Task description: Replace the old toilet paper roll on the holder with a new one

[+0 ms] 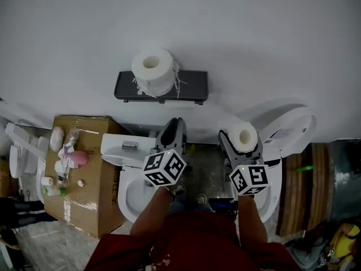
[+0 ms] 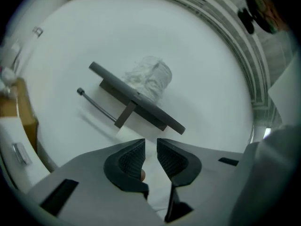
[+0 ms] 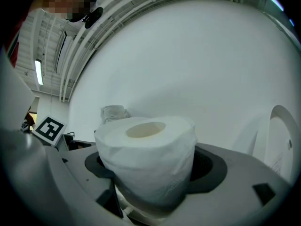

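Head view: new roll gripped, ragged roll loose on shelf, drop and knock risks

Right gripper (image 1: 241, 144) is clamped on the soft sides of the new toilet paper roll (image 1: 246, 133), core up, at about 5 o'clock from the wall holder (image 1: 192, 87). Left gripper (image 1: 176, 124) sits at 6 o'clock from the holder. Its jaws stand a narrow gap apart with nothing between them.

The ragged old roll (image 1: 152, 71) stands loose on the holder's shelf, left half. In the left gripper view the holder rod (image 2: 96, 105) looks bare, with its free end at 10 o'clock.

Risks, as judgement:
- New roll is held by squashy paper, not the core. A hard squeeze could ovalise the core and it may jam on the rod. A light squeeze could let it slip.
- Core points up while the rod runs sideways, so the roll needs a turn. A bad line-up would bump the rod tip.
- Any shove on the shelf could tip the ragged roll off.
- The toilet bowl (image 1: 128, 199) is open at 6 o'clock below, so a dropped roll likely lands in it.
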